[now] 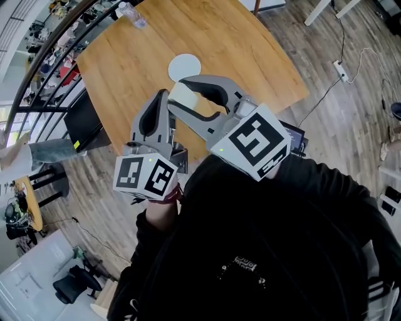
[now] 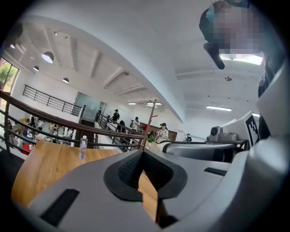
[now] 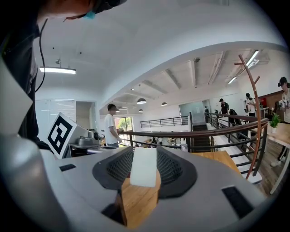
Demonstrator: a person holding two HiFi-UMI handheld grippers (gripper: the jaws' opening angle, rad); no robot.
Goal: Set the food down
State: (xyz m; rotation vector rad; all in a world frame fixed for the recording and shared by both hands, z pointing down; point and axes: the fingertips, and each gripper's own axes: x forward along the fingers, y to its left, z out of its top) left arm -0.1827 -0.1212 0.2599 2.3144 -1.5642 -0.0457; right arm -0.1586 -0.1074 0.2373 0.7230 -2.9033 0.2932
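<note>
Food (image 3: pixel 144 166): 1 pale, off-white block with flat faces, a rectangular outline and a smooth matte surface. It is clamped upright between the fingers of the right gripper. In the head view (image 1: pixel 185 97) it is seen over the desk, just on the near side of the plate.
Right gripper (image 3: pixel 144 156): a smooth grey plastic shell with 2 curved fingers (image 3: pixel 174 170), lined with black pads of fine ribbed texture. The fingers are set a narrow way apart and are pressed on the food from both sides.
Left gripper (image 2: pixel 143 154): the same grey shell and black ribbed pads. The fingers (image 2: pixel 131 170) are brought together at the tips, nothing is held, and the wood of the desk is seen through the V-shaped slit below them.
Plate (image 1: pixel 185 66): round, flat, white and plain, laid on the desk beyond the food.
Desk (image 1: pixel 238 56): a broad top of light wood with visible grain and rounded corners.
Bottle (image 1: pixel 133 14): clear plastic, stood at the far edge of the desk, well apart from the plate.
Marker cubes (image 1: pixel 254 141): 1 white cube with black square patterns is carried on each gripper.
Floor (image 1: pixel 351 119): laid in wood-toned planks.
</note>
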